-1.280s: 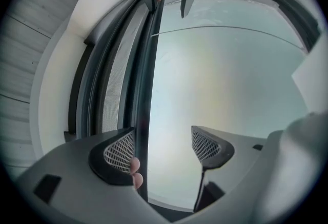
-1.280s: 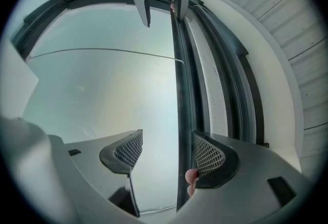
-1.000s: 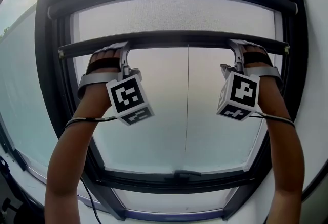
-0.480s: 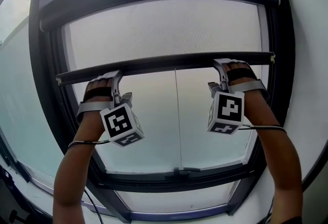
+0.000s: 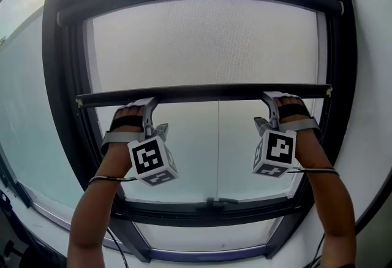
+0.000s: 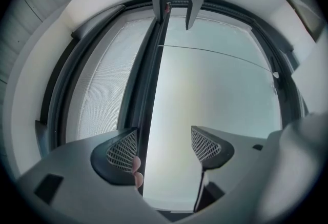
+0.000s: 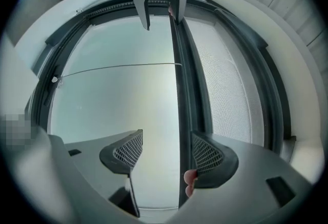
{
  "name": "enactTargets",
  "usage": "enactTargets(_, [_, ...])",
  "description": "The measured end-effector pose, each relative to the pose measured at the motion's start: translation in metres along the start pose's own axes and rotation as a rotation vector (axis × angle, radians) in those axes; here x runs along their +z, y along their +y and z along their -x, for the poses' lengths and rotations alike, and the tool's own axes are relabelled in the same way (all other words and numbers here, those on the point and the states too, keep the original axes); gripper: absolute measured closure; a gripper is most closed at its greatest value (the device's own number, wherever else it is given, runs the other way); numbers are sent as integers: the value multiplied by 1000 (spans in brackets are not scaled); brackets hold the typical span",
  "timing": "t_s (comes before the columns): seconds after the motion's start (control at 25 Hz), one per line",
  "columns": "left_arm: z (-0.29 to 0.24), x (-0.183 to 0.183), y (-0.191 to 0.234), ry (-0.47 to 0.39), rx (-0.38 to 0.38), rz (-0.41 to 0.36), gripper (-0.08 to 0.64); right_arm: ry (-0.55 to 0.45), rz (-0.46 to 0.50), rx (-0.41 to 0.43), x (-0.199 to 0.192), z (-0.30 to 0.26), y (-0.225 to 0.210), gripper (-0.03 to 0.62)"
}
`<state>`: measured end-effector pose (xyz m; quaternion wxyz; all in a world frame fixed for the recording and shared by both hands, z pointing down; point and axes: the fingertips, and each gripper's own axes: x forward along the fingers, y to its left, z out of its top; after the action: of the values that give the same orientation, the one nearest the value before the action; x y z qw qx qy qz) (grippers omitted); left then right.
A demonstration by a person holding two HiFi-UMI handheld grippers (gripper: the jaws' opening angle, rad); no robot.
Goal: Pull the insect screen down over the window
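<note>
At the left, the dark window frame (image 5: 61,107) curved up past a side pane showing sky. The left gripper (image 5: 149,103) reached up to the screen's pull bar (image 5: 208,94), its marker cube (image 5: 153,161) hanging below the hand. In the left gripper view its jaws stood apart and unclenched around the pull bar (image 6: 151,64), which ran close against the left-hand pad while the other pad stood clear of it; a fingertip (image 6: 137,166) showed just beside the bar. The insect screen (image 5: 208,43) hung from the roller housing at the top of the window down to the bar, covering roughly the upper half of the glass. From the bar's middle a thin cord (image 5: 218,150) dropped straight to the latch (image 5: 217,202) on the lower frame rail. At the right, the right gripper (image 5: 270,99) met the bar's far end above its own cube (image 5: 274,153). In the right gripper view its jaws were likewise spread, the bar (image 7: 179,89) lying against the right-hand pad, the mesh (image 7: 230,84) beyond it.
</note>
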<state>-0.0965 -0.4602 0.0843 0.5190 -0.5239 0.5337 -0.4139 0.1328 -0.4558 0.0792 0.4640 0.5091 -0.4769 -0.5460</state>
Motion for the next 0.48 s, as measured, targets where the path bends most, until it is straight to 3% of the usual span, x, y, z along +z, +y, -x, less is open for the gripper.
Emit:
enactTargets(0.36, [9,-2,-40,-36,-61,27,229,-1,17,70,-1,9,42,305])
enactTargets(0.48, [18,-2,-48,-49,-132,62,229,-5,9,99,1,13,47,305])
